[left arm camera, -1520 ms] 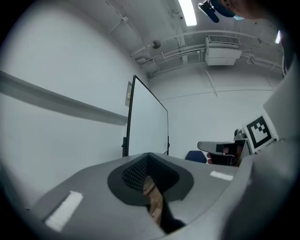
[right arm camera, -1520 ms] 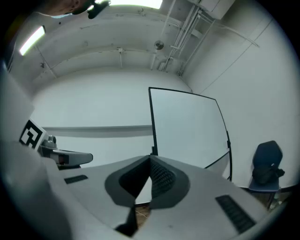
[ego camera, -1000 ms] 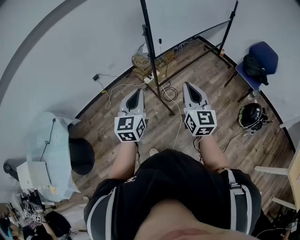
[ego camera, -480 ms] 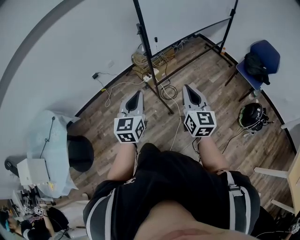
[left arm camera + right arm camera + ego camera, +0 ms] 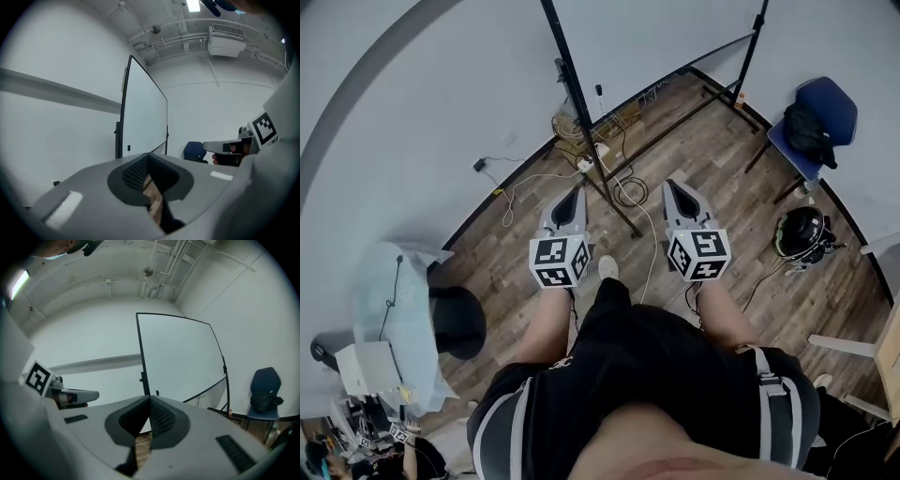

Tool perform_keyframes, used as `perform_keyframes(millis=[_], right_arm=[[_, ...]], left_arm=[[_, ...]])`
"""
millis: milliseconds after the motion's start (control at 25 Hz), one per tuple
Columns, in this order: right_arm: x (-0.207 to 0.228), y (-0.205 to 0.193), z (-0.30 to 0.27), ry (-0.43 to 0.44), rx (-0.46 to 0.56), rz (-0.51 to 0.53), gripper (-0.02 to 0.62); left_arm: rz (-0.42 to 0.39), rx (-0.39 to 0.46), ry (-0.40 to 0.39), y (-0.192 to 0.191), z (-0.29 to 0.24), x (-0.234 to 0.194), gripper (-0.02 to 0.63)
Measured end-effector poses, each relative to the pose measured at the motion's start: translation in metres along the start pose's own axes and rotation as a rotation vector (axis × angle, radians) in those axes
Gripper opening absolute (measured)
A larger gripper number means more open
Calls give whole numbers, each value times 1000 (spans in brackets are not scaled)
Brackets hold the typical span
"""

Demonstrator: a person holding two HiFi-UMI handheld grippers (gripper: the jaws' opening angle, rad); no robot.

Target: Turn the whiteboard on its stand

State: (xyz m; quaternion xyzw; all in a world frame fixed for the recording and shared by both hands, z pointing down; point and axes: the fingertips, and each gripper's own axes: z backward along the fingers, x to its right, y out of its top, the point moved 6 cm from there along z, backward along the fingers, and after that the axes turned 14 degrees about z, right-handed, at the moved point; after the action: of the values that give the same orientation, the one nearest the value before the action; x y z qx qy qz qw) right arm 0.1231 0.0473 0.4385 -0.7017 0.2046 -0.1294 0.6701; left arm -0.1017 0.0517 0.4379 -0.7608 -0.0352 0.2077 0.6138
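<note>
Shifted leftward, the whiteboard (image 5: 656,37) is cut off at top.

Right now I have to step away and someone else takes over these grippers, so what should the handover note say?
Left gripper: shut, empty, held in the air, pointing toward the board.
Right gripper: shut, empty, held beside the left one.
Whiteboard: upright on its black stand by the wall, ahead of both grippers, touched by neither.
Done: nothing that shows; no grip on the board yet.
Left: step closer, take hold of the frame, and turn the board on its stand. Mind the cables on the floor by the stand's foot.
</note>
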Motion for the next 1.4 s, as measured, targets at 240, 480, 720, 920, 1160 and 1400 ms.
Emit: perform_keyframes(millis=[240,480,720,920,1160,1400], right_arm=[[25,7,-63,-46,-19,16,-9],[34,19,-127,-77,-25,24,-10],[33,18,-170,-96,-55,19,-9],[37,15,-189,-119,-66,1,-11],[55,21,-202,-48,-52,20,-10],[89,22,-204,-5,-49,14,-9]], left_arm=[[-4,-7,-47,25,-70,-34,9],[-5,-22,-76,55,-130,-75,9],[9,-56,-93,62,-165,-110,8],[19,-49,-111,65,-194,-130,8],[22,-43,-46,64,-227,-134,146],[38,-123,-38,43,-267,-154,235]])
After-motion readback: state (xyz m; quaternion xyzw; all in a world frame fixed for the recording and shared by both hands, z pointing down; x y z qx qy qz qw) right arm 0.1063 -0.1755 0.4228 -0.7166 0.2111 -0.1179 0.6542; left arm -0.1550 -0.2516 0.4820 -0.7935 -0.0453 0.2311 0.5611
